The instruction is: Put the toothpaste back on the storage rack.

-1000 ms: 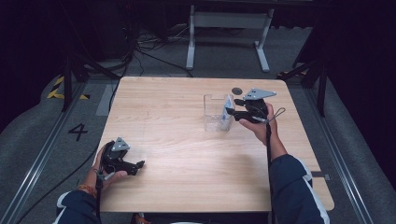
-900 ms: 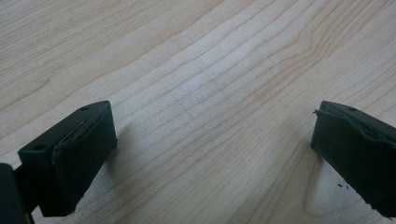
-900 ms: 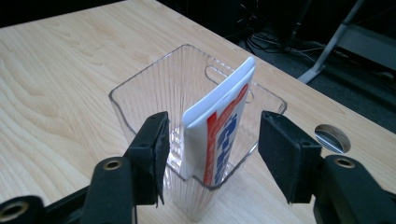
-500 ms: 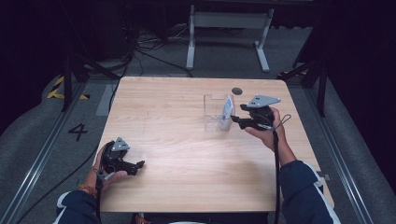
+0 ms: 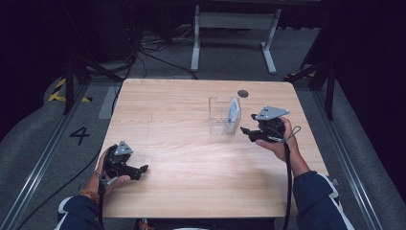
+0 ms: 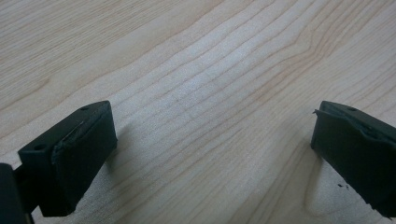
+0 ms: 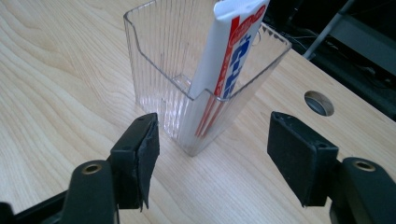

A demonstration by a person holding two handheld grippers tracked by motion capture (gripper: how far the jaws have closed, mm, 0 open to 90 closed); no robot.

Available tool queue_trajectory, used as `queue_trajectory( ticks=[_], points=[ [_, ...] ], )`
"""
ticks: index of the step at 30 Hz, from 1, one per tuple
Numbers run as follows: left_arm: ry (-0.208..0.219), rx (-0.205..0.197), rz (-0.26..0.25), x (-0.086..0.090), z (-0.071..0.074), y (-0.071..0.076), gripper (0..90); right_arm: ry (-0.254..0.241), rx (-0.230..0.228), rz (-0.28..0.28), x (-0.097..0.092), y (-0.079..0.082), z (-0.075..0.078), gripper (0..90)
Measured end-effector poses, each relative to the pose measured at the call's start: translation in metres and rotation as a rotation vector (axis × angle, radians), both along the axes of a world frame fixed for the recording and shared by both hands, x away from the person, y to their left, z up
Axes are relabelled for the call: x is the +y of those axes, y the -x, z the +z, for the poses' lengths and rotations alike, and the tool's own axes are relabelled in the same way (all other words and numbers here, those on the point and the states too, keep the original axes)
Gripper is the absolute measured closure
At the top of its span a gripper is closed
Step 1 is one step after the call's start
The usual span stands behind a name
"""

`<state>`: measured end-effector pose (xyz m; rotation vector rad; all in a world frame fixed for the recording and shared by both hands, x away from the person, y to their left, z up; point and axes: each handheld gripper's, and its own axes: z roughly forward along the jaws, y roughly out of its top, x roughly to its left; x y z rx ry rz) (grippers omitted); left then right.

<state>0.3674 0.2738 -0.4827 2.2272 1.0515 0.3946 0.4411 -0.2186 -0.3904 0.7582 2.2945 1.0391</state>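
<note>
Half the tube (image 7: 224, 60) inside holder (image 7: 159, 70)

Bare wood across table (image 5: 182, 124) centre & left, free to pass. Only obstacles: clear ribbed holder (image 7: 187, 84) w/ tube (image 7: 229, 60) standing tilted inside, right of centre; small round hole (image 5: 243, 93) in tabletop just beyond. Narrow gap betw. holder & right gripper (image 5: 250, 133).

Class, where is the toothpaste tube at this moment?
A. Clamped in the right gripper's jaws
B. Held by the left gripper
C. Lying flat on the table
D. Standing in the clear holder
D: the toothpaste tube leans inside the clear holder, with the right gripper open in front of it.
</note>
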Motion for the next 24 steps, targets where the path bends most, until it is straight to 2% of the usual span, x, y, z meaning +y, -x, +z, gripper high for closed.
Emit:
queue_trajectory(
  ticks=[7,8,11,24],
  points=[
    [-0.001,-0.001,-0.001,0.000,0.000,0.000,0.7,0.025,0.005,0.003,-0.005,0.007,-0.004,34.1],
    [-0.002,-0.010,-0.001,0.000,0.000,0.000,0.7,0.040,0.002,0.003,-0.007,0.008,-0.005,33.5],
    [-0.001,0.000,0.000,0.000,0.000,0.000,0.6,0.042,0.007,0.003,-0.009,0.011,-0.008,33.2],
    [-0.002,-0.002,-0.002,0.000,0.000,0.000,0.7,0.079,0.017,-0.008,-0.024,0.026,-0.022,30.0]
  ],
)
